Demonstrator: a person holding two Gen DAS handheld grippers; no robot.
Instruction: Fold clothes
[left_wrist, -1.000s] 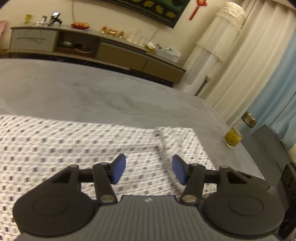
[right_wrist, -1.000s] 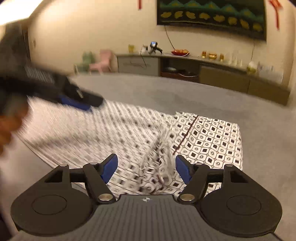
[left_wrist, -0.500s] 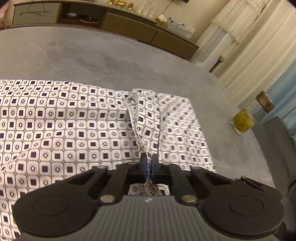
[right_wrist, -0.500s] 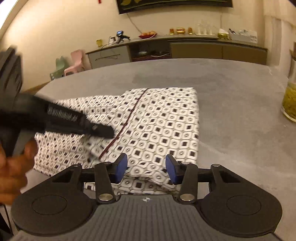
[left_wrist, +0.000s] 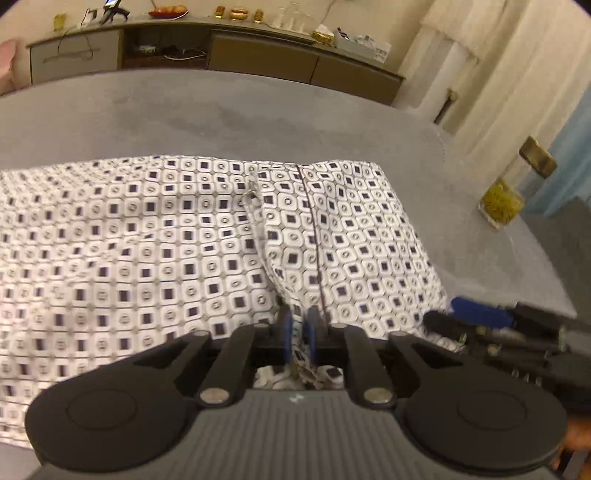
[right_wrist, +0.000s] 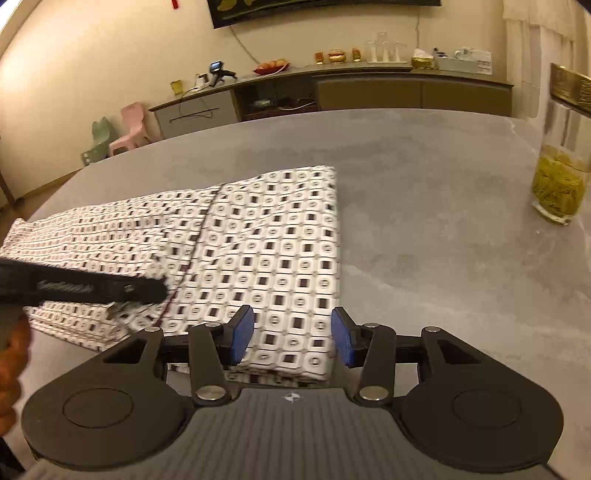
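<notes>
A white garment with a dark square print (left_wrist: 155, 258) lies spread on the grey table (left_wrist: 221, 118); it also shows in the right wrist view (right_wrist: 273, 243). A thin dark red seam (left_wrist: 314, 236) runs along it. My left gripper (left_wrist: 298, 334) is shut on the garment's near edge by that seam. My right gripper (right_wrist: 292, 338) is open, its blue pads (right_wrist: 242, 334) either side of the garment's near right corner, just above the cloth. The left gripper also shows in the right wrist view (right_wrist: 147, 291), and the right gripper shows at the right of the left wrist view (left_wrist: 476, 314).
A glass jar with yellow-green contents (right_wrist: 559, 184) stands on the table at the right, also in the left wrist view (left_wrist: 504, 203). A long low sideboard (right_wrist: 332, 92) with small items runs along the far wall. Small plastic chairs (right_wrist: 125, 129) stand far left.
My left gripper shut on the garment's near edge and holds it. My right gripper moved right, to the garment's near right corner, and stays open.
</notes>
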